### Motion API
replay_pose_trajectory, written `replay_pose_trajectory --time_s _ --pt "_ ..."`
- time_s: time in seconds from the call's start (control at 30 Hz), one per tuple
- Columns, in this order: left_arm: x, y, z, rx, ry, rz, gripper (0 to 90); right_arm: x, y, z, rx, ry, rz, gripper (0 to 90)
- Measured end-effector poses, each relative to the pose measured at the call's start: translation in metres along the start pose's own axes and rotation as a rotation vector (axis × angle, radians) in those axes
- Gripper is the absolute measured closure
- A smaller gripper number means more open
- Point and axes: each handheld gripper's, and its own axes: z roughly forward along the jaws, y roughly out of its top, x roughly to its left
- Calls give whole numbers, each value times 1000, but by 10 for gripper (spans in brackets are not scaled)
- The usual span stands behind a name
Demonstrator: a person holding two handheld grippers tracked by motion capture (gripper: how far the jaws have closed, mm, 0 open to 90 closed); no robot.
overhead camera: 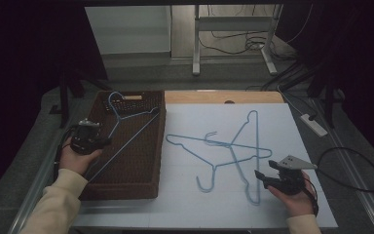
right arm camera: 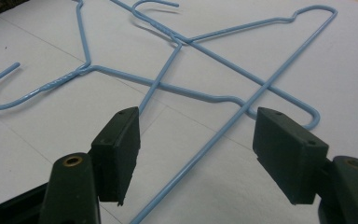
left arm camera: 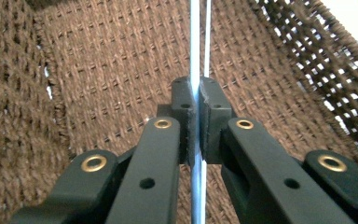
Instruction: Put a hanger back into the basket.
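High view: at the left, the left gripper [overhead camera: 88,139] is clamped on the long bar of a thin, light-blue wire hanger [overhead camera: 126,127] lying slanted in the brown woven basket [overhead camera: 148,168]. To the right, two matching crossed hangers [overhead camera: 226,148] lie on the white tabletop [overhead camera: 272,117]. The right gripper [overhead camera: 272,176], jaws apart, hovers beside them.

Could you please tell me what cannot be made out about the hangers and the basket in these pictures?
- Left gripper view: the left tongs cover the stretch of held hanger wire they clamp; the frame edges cut off the rest.
- High view: which of the two hangers on the white board lies on top is too fine to tell.
- Right gripper view: the open right tongs hide wire behind them.
- High view: the basket's near wall hides its near floor.
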Motion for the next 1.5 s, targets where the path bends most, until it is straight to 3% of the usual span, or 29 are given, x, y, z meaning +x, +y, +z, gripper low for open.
replay_pose_trajectory --time_s 0.17,0.33,0.37,0.4,0.53,0.67,0.7,0.8,0.87,0.9,0.93,0.97,1.0,1.2,1.5 --pt "1 1 2 20 22 -8 863 1 0 1 2 3 -4 327" --pt "1 1 4 19 74 -1 852 1 0 1 6 6 -7 327" --pt "0 1 3 4 114 17 769 1 0 1 5 6 -6 327" --pt "0 1 2 -5 125 24 641 1 0 1 5 7 -4 328" --pt "-6 1 -11 -86 98 15 406 0 0 0 2 3 -4 327" --pt "-14 -1 -28 -166 34 40 370 0 0 0 2 2 -3 327" --pt "-14 -1 -28 -166 34 40 366 0 0 0 2 2 -3 327" --pt "-27 -4 -46 -248 -27 68 359 1 0 -1 0 2 -3 327" --pt "-31 -5 -49 -263 -42 78 360 0 0 -1 0 2 -3 327" --pt "-39 -7 -55 -286 -82 95 359 0 0 -1 1 2 -3 327" --pt "-39 -7 -55 -286 -82 95 358 0 0 -1 1 2 -3 327" --pt "-49 -10 -59 -303 -118 111 358 0 0 -1 -1 2 -3 327" --pt "-49 -10 -59 -303 -118 111 358 0 0 -1 -1 2 -3 327" --pt "-81 -20 -63 -354 -198 157 362 0 2 -1 -12 7 -1 327" --pt "-98 -32 -52 -370 -240 163 362 0 3 -2 -18 17 -2 327"
